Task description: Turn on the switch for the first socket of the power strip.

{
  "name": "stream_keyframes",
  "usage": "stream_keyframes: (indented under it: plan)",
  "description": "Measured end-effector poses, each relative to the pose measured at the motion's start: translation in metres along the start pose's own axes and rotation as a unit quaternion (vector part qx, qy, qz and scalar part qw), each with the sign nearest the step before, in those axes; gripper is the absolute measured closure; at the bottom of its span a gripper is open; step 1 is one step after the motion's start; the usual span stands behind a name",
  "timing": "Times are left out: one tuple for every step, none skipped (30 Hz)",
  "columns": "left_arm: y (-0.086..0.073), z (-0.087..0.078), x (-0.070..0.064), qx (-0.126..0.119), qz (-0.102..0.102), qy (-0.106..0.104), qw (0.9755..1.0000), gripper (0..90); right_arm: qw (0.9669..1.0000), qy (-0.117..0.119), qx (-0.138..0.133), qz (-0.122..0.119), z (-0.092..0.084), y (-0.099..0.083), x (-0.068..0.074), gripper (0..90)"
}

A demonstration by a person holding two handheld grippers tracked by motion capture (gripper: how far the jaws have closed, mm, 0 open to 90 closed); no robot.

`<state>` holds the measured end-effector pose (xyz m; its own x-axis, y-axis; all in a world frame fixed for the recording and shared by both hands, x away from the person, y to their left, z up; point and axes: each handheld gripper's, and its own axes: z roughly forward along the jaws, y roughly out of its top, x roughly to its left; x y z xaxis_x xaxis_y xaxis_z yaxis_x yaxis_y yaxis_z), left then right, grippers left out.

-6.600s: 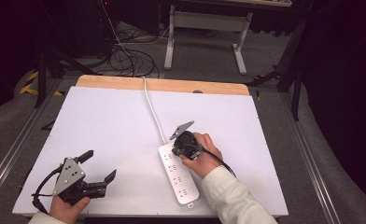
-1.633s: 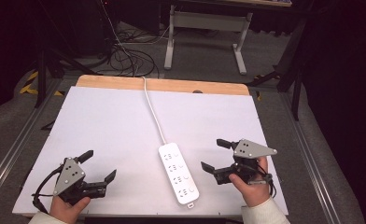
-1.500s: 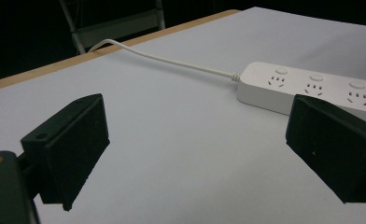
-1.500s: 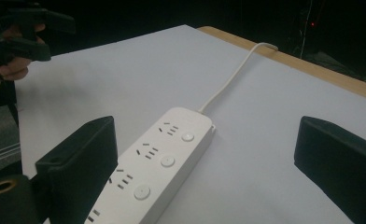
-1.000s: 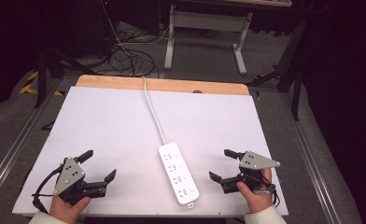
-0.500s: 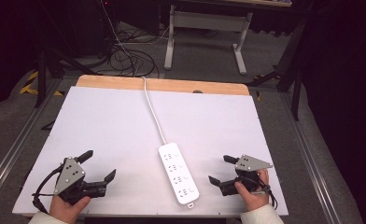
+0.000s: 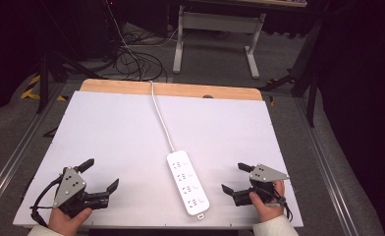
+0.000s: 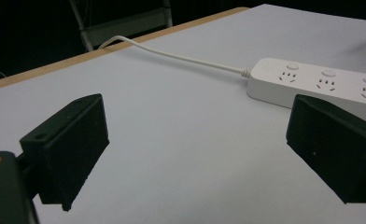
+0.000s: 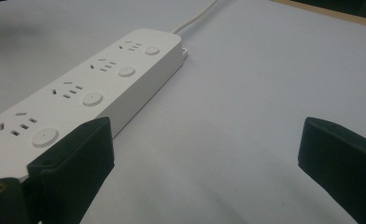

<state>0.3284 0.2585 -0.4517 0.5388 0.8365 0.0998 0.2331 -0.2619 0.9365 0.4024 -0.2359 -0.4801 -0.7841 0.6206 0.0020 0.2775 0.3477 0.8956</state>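
Note:
A white power strip [image 7: 188, 189] with several sockets and round buttons lies on the white table [image 7: 107, 128], near the front middle. Its white cable [image 7: 162, 123] runs away over the far wooden edge. My left gripper [image 7: 102, 173] rests at the front left, open and holding nothing. My right gripper [image 7: 231, 177] rests at the front right, a little to the right of the strip, open and holding nothing. In the left gripper view the strip [image 8: 321, 81] lies beyond the wide-apart jaws of my left gripper [image 8: 195, 149]. In the right gripper view the strip [image 9: 87, 88] lies just left of my right gripper [image 9: 204, 158].
A wooden strip [image 7: 180, 90] borders the table's far edge. Behind the table are a desk frame [image 7: 215, 29] and loose cables [image 7: 131, 54] on the floor. Metal rails [image 7: 328, 162] run along both sides.
My right gripper left the power strip, moved right and back toward the front edge, and settled there. The left gripper and the strip stayed put.

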Motion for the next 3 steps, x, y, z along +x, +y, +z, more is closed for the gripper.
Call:
stream_keyframes:
  plan:
    - [-0.0001, 0.0010, -0.0006, 0.000, 0.001, 0.000, 1.0000, 6.3, 1.0000, 0.001, -0.001, -0.003, -0.0004, 0.0001, 0.0005, 4.1]
    - [0.0000, 0.0013, -0.0008, 0.000, 0.004, 0.000, 1.0000, 6.3, 1.0000, 0.001, -0.001, -0.003, -0.0004, 0.0001, 0.0005, 4.1]
    - [0.0001, 0.0011, -0.0014, -0.001, 0.005, 0.000, 1.0000, 6.3, 1.0000, 0.001, -0.002, -0.004, -0.0007, 0.0001, 0.0006, 4.1]
